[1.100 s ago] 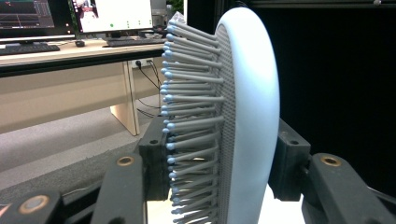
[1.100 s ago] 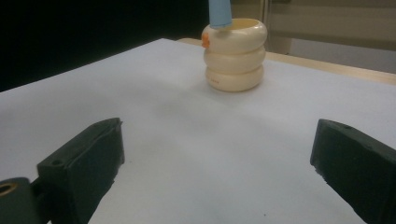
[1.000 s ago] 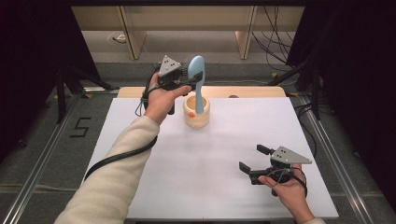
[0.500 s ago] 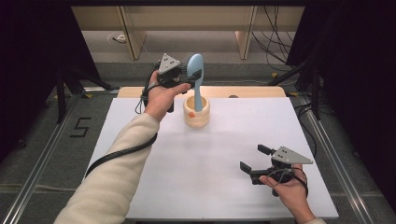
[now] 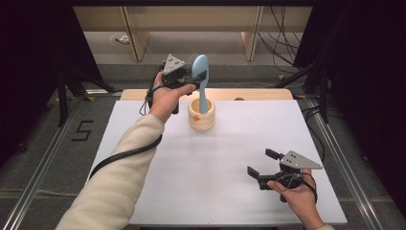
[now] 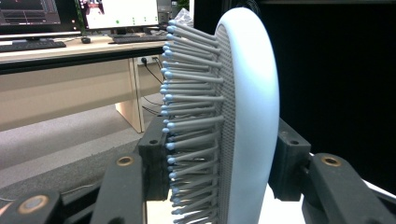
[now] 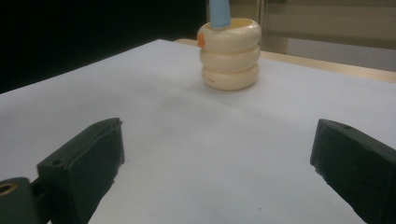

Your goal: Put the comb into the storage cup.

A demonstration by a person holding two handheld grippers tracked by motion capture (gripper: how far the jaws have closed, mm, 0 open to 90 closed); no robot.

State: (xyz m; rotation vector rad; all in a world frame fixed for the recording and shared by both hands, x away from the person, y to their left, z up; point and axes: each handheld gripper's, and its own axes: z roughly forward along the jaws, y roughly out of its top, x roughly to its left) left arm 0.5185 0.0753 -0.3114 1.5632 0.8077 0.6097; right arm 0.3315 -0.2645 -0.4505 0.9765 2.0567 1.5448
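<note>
Little change from half a second ago: the left gripper (image 5: 200,76) is still clamped on the head of the hairbrush (image 5: 201,84), handle still down inside the holder (image 5: 201,115). The brush stands about as upright as before, maybe a touch lower in the cup — hard to be sure. The right gripper (image 5: 261,165) has not moved; it sits low over the near right part of the table (image 5: 215,182), jaws spread wide, nothing between them.

Grip detail from the left gripper view: one black pad presses into the bristles (image 6: 187,116), the other against the smooth back of the brush head (image 6: 247,116).

Materials and shapes:
- Hairbrush — pale blue, glossy plastic, oval head with a rounded back; grey straight pins with small blue ball tips, set in a grey cushion.
- Holder — cream, smooth, looks like three stacked rounded rings, open at the top, a small orange mark at the rim. It stands on the far middle of the table, just beside the left hand (image 5: 165,98).
- Table — matte white sheet, a light wood strip along the far edge.
- Jaws — matte black blocks on hinged links with brass-coloured pins.
</note>
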